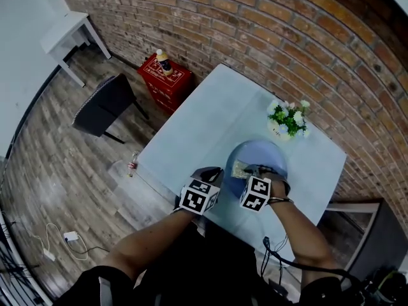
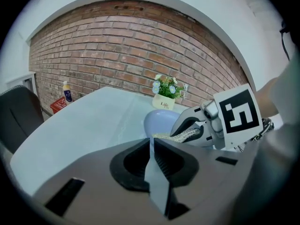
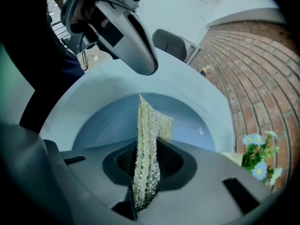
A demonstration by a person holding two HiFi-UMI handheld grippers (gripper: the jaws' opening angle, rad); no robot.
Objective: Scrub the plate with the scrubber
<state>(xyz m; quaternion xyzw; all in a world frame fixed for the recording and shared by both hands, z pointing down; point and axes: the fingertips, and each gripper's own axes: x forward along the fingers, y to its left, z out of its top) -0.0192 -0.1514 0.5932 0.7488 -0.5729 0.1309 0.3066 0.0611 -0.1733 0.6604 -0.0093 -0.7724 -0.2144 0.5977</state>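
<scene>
Brick wall — blue plate on pale table

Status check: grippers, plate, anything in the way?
Left gripper shut on plate rim. Right gripper shut on scrubber, over the plate. Flower pot nearby, not blocking.

Pale blue plate, glittery silver-gold mesh scrubber, light blue-grey table, red-brown brick wall with pale mortar lines, red crate, black chair, white and blue flowers with green leaves, grey-brown plank floor
</scene>
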